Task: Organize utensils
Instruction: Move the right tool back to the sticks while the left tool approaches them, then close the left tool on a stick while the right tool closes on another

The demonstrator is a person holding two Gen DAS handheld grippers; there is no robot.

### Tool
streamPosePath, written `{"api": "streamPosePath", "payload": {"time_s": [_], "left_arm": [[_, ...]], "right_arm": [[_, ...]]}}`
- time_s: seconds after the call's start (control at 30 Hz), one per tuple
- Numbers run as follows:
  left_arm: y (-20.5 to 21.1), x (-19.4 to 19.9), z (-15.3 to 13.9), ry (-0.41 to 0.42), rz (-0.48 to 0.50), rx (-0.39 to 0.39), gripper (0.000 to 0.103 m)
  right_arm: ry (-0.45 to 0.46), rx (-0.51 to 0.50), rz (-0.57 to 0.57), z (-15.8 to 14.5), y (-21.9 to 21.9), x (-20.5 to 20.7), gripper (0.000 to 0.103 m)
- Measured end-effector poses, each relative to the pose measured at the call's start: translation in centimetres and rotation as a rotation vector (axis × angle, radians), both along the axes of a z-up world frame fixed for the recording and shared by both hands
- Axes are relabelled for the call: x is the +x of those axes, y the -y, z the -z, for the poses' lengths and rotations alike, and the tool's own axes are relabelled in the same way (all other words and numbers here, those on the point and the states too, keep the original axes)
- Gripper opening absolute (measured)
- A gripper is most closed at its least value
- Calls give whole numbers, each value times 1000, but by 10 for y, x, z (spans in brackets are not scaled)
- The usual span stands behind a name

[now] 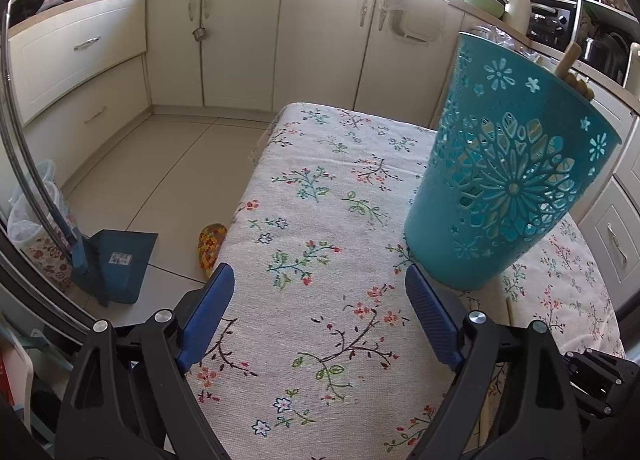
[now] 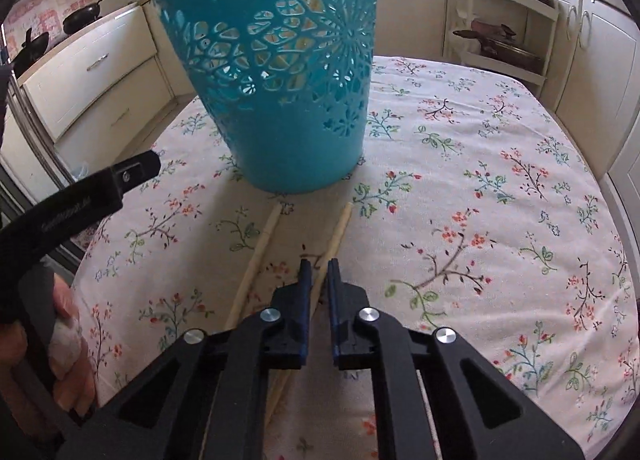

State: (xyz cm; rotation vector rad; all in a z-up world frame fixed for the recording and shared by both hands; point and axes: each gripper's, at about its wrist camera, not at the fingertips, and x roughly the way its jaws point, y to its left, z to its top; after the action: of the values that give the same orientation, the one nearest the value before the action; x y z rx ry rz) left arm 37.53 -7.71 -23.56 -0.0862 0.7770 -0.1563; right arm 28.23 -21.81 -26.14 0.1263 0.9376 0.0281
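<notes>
Pinched between the pressed-together fingers of the right gripper [image 2: 319,266] — one pale wooden stick [image 2: 335,235], low on the cloth-covered desk [image 2: 500,195] just in front of the teal basket [image 2: 280,71]; a second stick [image 2: 262,248] lying loose just beside the first, tip almost at the basket's foot. Spread wide and holding nothing, the left gripper [image 1: 320,282], poised over bare cloth beside the basket, a hand [image 2: 66,340] visible on its handle. Already standing in the basket, a wooden handle [image 1: 290,55] poking above the rim. Judged the main risk from here — a thin, round stick gripped part-way along its length, likely to swivel or slip free on the way up. Also possible: snagging the flowered cloth, nudging the loose stick off line, or striking the basket's tall cut-out wall instead of clearing the rim and tipping it over, with nothing steadying it
</notes>
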Motion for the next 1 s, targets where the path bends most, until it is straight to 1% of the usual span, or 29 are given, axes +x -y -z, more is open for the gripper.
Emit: {"api": "streamPosePath", "payload": {"time_s": [0.07,0.1,0.17,0.2,0.3,0.33,0.4,0.47,0.5,0.57,0.6,0.67,0.73,0.83,0.93,1.0], "left_arm": [[6,-1,0,-6,47,5,83],[12,-3,0,-20,98,12,83],[26,-14,-1,-52,193,-14,83],[33,-20,-1,-60,227,-15,83],[60,-33,0,-69,303,39,83],[67,-34,1,-76,318,52,83],[81,-34,4,-100,331,74,80],[90,-30,9,-136,338,90,67],[94,-28,11,-148,339,101,63],[97,-24,16,-165,343,118,41],[98,-24,17,-152,340,139,33],[100,-22,17,-154,351,146,10],[100,-22,18,-167,374,128,5],[101,-22,17,-197,410,119,5],[93,-25,13,-268,460,98,5],[86,-33,2,-274,497,105,5]], "right_arm": [[-4,0,1,-2,11,-11,7],[-4,5,4,-3,16,-17,7],[-6,24,12,-5,25,-33,7],[-5,34,15,-7,29,-41,7],[-9,60,25,-7,39,-50,7],[-11,68,26,-7,41,-52,7],[-11,80,32,-8,45,-50,7],[-9,91,34,-9,46,-51,7],[-7,94,36,-9,45,-51,8],[-3,104,42,-8,47,-51,10],[1,107,44,-8,48,-51,11],[7,108,43,-8,47,-51,12],[10,105,40,-7,47,-46,16],[7,98,23,-8,40,-36,23],[15,83,4,-8,32,-28,23],[31,78,2,-7,31,-27,23]]}}
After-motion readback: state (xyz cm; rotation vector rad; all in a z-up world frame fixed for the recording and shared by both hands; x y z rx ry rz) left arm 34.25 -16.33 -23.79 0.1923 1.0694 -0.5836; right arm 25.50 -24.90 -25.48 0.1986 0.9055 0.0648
